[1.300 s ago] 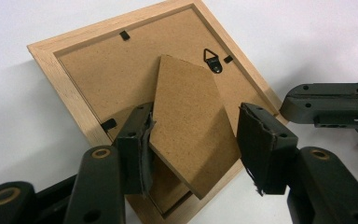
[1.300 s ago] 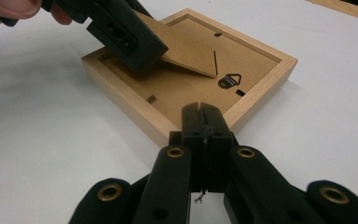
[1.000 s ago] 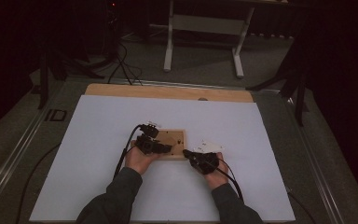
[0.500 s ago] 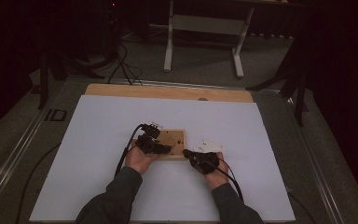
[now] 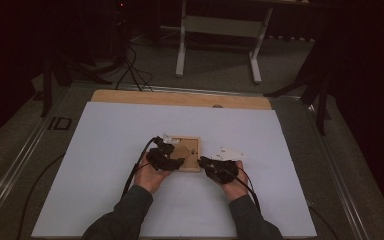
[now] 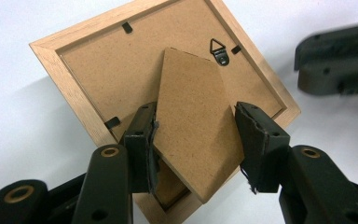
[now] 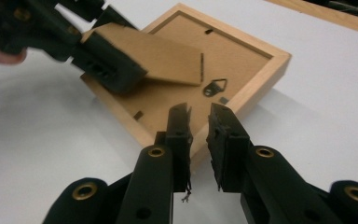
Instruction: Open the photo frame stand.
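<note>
On the frame (image 6: 121, 79) – left tool (image 6: 196, 140) grips its stand (image 6: 193, 112)

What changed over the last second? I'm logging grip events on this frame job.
The right gripper has just been opening; its jaws stand a little apart at the frame's edge, nothing between them. The left gripper keeps the stand flap between its jaws. Frame, hands and white pieces stayed put.

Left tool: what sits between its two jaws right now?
The frame's fold-out stand flap lies between the left tool's jaws, lifted off the picture frame back; left gripper view.
</note>
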The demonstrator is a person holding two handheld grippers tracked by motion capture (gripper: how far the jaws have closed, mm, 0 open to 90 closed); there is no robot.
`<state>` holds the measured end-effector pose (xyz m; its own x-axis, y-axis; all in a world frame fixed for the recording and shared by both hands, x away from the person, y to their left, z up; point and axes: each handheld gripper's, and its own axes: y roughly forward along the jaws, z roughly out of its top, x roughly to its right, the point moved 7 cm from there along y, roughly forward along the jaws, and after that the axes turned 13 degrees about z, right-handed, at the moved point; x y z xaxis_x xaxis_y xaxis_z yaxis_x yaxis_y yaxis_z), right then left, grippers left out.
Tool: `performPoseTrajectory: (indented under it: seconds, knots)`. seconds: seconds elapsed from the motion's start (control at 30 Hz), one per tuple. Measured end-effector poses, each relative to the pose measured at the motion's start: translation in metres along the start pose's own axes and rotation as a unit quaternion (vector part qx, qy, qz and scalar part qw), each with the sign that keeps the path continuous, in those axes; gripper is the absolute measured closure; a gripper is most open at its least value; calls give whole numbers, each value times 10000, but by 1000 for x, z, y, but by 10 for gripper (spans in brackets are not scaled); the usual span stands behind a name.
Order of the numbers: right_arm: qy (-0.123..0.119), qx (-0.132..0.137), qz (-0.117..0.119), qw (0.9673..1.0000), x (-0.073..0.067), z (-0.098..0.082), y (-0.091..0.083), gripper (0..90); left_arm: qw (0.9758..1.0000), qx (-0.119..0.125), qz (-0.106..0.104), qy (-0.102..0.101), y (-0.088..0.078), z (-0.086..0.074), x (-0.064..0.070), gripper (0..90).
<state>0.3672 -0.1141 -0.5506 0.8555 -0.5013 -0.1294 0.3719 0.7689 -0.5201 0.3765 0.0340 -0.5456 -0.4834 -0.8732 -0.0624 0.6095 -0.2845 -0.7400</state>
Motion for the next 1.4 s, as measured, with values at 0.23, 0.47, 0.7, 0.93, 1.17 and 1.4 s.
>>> performPoseTrajectory:
  seconds: [0.23,0.47,0.7,0.93,1.17,1.4]
  knots:
    - [25,-1,-32,10000,3,3,-6,744,9989,308,261,238,-10,-8,2,528]
    - [116,21,45,9999,11,14,-5,686,9960,649,475,383,-16,-18,5,529]
    - [245,45,49,9997,19,26,0,639,9915,951,659,600,-21,-23,9,528]
    - [478,54,231,9986,23,34,9,541,9865,1192,775,812,-24,-30,11,528]
    - [638,67,516,9966,24,37,16,442,9806,1419,879,1031,-29,-32,12,526]
    - [844,63,834,9929,24,34,23,422,9775,1491,910,1182,-30,-35,12,526]
